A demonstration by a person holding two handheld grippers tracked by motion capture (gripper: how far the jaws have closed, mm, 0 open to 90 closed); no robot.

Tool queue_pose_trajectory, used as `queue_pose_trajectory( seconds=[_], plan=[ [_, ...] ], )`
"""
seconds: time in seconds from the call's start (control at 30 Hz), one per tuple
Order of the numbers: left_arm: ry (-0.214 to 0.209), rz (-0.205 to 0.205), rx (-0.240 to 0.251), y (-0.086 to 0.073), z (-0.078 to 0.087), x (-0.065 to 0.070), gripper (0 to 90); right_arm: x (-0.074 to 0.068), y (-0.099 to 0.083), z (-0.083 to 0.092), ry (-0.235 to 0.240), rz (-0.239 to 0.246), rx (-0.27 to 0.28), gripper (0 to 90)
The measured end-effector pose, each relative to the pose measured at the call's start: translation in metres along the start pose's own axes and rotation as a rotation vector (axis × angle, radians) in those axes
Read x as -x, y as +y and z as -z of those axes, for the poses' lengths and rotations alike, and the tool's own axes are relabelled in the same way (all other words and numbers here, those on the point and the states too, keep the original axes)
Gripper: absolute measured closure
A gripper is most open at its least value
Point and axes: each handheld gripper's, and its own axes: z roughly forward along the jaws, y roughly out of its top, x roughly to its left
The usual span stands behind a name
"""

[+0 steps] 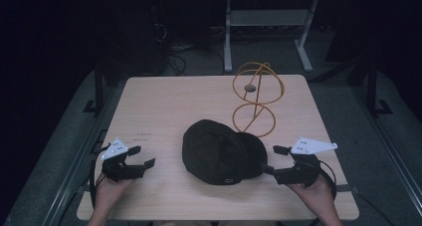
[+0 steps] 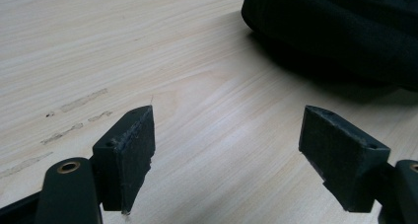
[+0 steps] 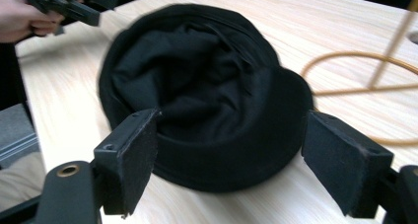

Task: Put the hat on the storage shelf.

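A black cap (image 1: 219, 154) lies near the middle of the light wooden table (image 1: 164, 101), with its brim toward the right. My right gripper (image 1: 271, 159) is open at the cap's right edge. In the right gripper view the jaws stand either side of the brim of the cap (image 3: 197, 71), close to it, and I cannot tell if they touch. My left gripper (image 1: 143, 156) is open over bare wood, a short way left of the cap. The left gripper (image 2: 229, 135) holds nothing, and the cap (image 2: 335, 31) lies beyond it at the upper right.
An orange wire stand (image 1: 256, 99) with two rings rises just behind the cap, toward the back right, and its base ring (image 3: 365, 81) lies close to the brim. Faint scuff marks (image 2: 74, 115) streak the wood at the left. Metal table legs (image 1: 228, 37) stand beyond the far edge.
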Motion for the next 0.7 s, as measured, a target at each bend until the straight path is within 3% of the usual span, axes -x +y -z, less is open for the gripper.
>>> queue_pose_trajectory(
  seconds=[0.33,0.7],
  plan=[
    [-0.008,-0.006,-0.006,0.0,-0.002,0.001,21.4,-0.036,0.029,-0.038,0.096,0.079,-0.038,24.6],
    [-0.014,-0.006,-0.015,0.001,-0.004,0.003,21.4,-0.061,0.037,-0.073,0.168,0.124,-0.089,30.6]
  ],
)
